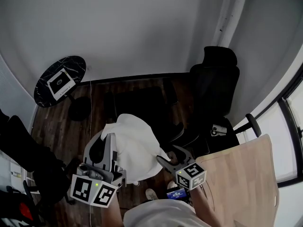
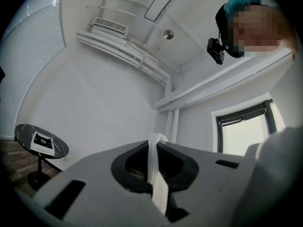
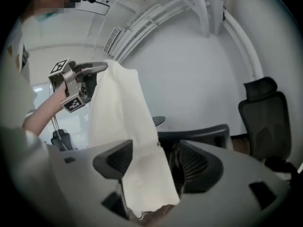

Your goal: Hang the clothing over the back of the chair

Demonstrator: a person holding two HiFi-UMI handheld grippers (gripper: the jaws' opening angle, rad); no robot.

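Observation:
A white garment (image 1: pixel 135 145) hangs from my left gripper (image 1: pixel 111 140), which is shut on its upper edge; in the left gripper view a strip of the cloth (image 2: pixel 155 174) is pinched between the closed jaws of the left gripper (image 2: pixel 158 144). My right gripper (image 1: pixel 170 154) is lower and to the right, at the garment's lower edge, and is open. In the right gripper view the cloth (image 3: pixel 137 141) hangs loose in the right gripper (image 3: pixel 154 157), between the spread jaws, and the left gripper (image 3: pixel 78 86) holds its top. A dark chair back (image 1: pixel 137 103) stands just beyond the garment.
A black office chair (image 1: pixel 215 89) stands at the right by the wall. A round dark marble side table (image 1: pixel 60 81) with a white card is at the far left. A light wooden tabletop (image 1: pixel 241 183) is at my right. White walls lie ahead and a window to the right.

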